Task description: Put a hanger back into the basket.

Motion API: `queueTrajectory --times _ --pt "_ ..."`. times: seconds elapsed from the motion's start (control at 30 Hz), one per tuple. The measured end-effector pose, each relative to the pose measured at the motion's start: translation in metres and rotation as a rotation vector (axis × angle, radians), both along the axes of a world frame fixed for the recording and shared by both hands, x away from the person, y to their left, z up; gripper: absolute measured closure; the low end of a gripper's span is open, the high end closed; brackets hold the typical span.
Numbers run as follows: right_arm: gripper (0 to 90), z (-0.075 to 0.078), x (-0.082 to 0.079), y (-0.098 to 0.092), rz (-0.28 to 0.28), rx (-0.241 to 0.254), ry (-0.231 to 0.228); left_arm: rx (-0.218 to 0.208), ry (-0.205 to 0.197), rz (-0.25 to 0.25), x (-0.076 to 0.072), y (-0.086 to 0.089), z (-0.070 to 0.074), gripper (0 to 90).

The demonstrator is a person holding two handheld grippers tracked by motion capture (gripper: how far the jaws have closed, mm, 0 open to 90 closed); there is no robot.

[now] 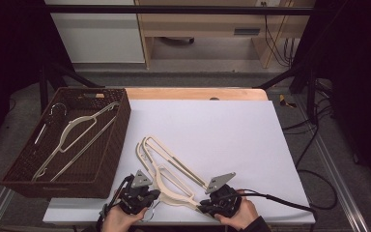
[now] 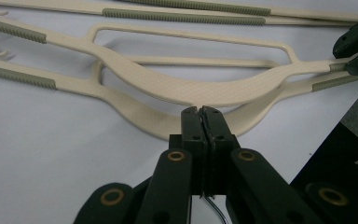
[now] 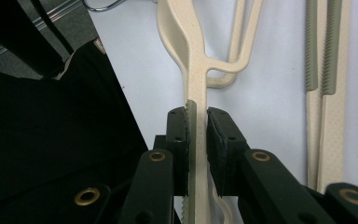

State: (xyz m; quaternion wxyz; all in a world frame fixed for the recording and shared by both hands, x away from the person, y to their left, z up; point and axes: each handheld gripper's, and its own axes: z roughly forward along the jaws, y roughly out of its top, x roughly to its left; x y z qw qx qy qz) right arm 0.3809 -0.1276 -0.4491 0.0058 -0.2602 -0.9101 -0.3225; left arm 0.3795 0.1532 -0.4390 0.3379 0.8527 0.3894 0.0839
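So there's a pile of cream plastic hangers [image 1: 166, 169] lying on the white sheet [image 1: 232, 140] that covers the bench, near the front edge and just right of the wicker basket [image 1: 111, 159]. The left claw [image 1: 150, 194] is pressed together on the thin wire hook [image 2: 213, 205] at the neck of one hanger; in the left gripper view the jaws meet with barely a sliver between them and the wire comes out below the pads. The right claw [image 3: 196, 121] is pinching the arm of a hanger, right where the grey-green ribbed grip strip [image 3: 192, 135] starts, with the pads on either side of it. In the high view both hands sit at the bottom edge, one at each end of the same hanger. The basket holds more hangers [image 1: 75, 137], the same cream kind. Can't spot any brand, label or lettering on the hangers, the basket or the claws, nothing readable anywhere.
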Motion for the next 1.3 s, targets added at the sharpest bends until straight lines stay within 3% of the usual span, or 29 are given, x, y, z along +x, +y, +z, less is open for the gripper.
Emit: queueTrajectory --times 0.1,0.3,0.43,0.47,0.5,0.53,0.6,0.7,0.93,0.97,1.13,1.3 --pt "77.4 -0.001 -0.001 0.001 -0.001 0.008 0.004 0.013 0.006 -0.001 0.001 -0.001 0.002 88.7" --pt "62.6 -0.001 -0.002 0.002 -0.019 0.024 -0.049 0.019 0.004 0.0 0.001 -0.003 0.006 88.7" --pt "46.0 0.0 -0.001 0.007 -0.05 0.063 -0.145 0.014 0.0 0.002 0.003 -0.004 0.014 88.7" --pt "46.0 0.0 -0.001 0.007 -0.05 0.063 -0.145 0.014 0.0 0.002 0.003 -0.004 0.014 88.7" --pt "41.6 0.0 -0.002 0.012 -0.042 0.062 -0.204 0.015 -0.007 -0.003 0.004 -0.004 0.017 88.7" --pt "40.9 0.0 -0.002 0.015 -0.038 0.061 -0.228 0.015 -0.011 -0.004 0.004 -0.004 0.018 88.7" --pt "42.8 0.001 -0.001 0.021 -0.029 0.082 -0.245 0.012 -0.007 -0.003 0.004 -0.005 0.019 88.7" --pt "46.5 0.003 -0.001 0.03 -0.013 0.075 -0.278 0.013 -0.006 -0.01 0.005 -0.006 0.022 88.7" --pt "52.0 0.005 0.003 0.044 0.013 0.082 -0.303 0.009 -0.002 -0.018 0.009 -0.007 0.03 88.7" --pt "52.9 0.004 0.004 0.048 0.019 0.056 -0.32 0.008 -0.002 -0.019 0.01 -0.008 0.032 88.7" --pt "56.5 0.0 0.005 0.055 0.023 0.025 -0.335 0.011 -0.003 -0.026 0.011 -0.013 0.033 88.7" --pt "68.0 -0.005 0.007 0.061 0.047 -0.014 -0.378 0.018 0.01 -0.04 0.012 -0.016 0.034 88.7"
